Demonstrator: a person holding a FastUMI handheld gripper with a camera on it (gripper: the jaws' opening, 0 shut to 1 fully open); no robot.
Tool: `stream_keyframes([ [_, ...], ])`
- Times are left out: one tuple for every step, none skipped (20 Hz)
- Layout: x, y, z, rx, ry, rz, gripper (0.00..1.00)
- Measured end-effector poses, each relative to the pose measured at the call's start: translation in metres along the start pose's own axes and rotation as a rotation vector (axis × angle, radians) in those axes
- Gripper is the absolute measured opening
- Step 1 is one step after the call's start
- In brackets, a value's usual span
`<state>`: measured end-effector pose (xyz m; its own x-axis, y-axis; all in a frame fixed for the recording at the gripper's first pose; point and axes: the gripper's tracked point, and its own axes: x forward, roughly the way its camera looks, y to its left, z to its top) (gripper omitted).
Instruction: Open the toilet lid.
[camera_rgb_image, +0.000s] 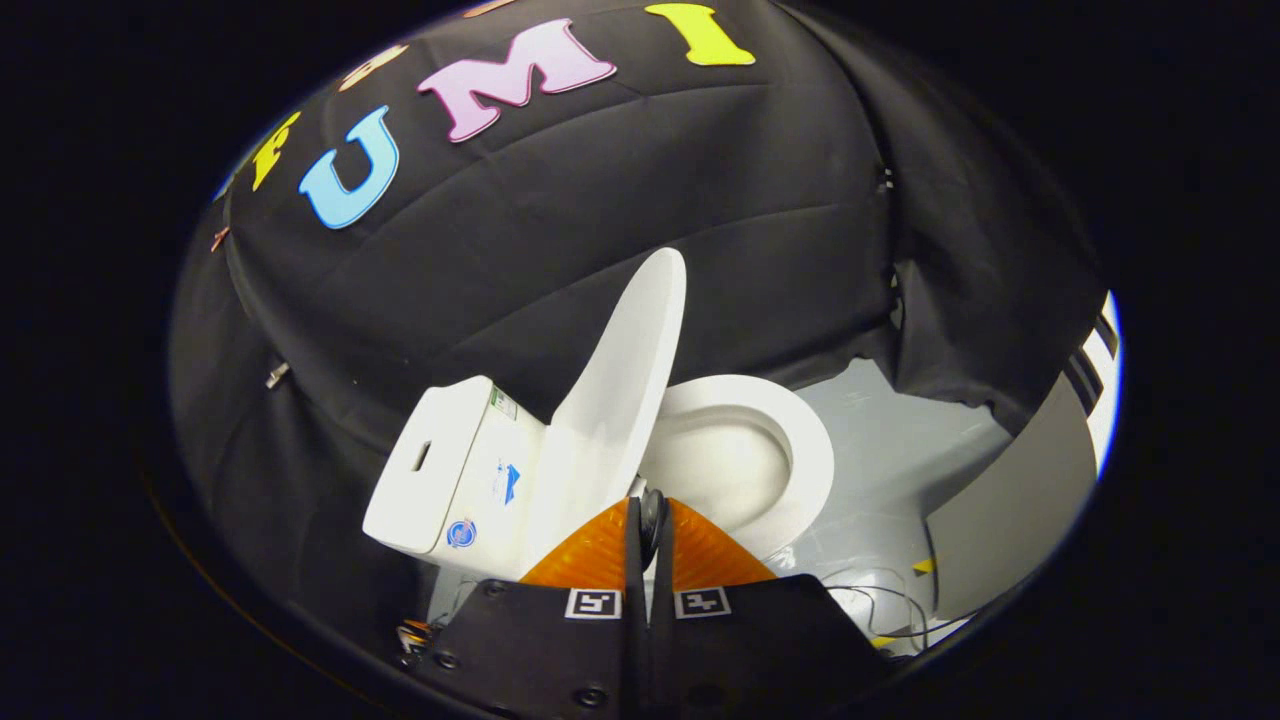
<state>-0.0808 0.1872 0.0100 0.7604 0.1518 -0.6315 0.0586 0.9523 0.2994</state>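
Toilet lid (625, 380) raised, standing near upright between the tank (445, 470) and the bowl's seat (790, 440), its lower edge just ahead of the fingertips; gripper (648, 520) jaws pressed together, only a thin slit between them, pinching nothing that can be made out; grey floor (900, 450) beyond the bowl; thin cable (890, 600) lying on it.

The toilet lid (620, 390) stands raised above the open bowl (790, 450); the gripper (648, 515), fingers pressed together, sits at its lower edge.
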Motion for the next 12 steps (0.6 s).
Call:
stream_keyframes([
  [-0.001,0.002,0.002,-0.003,-0.004,-0.022,0.05],
  [-0.002,0.008,0.004,-0.009,-0.019,-0.025,0.05],
  [-0.002,0.013,0.006,-0.015,-0.029,-0.022,0.05],
  [-0.003,0.019,0.007,-0.028,-0.042,-0.019,0.05],
  [-0.004,0.021,0.007,-0.045,-0.048,-0.024,0.05],
  [-0.004,0.024,0.009,-0.058,-0.053,-0.028,0.05],
  [-0.006,0.028,0.01,-0.062,-0.052,-0.028,0.05],
  [-0.008,0.033,0.01,-0.065,-0.052,-0.022,0.05],
  [-0.01,0.038,0.011,-0.069,-0.05,-0.019,0.05],
  [-0.011,0.043,0.011,-0.078,-0.047,-0.018,0.05],
  [-0.011,0.047,0.013,-0.092,-0.048,-0.018,0.05],
  [-0.012,0.051,0.013,-0.095,-0.048,-0.017,0.05],
])
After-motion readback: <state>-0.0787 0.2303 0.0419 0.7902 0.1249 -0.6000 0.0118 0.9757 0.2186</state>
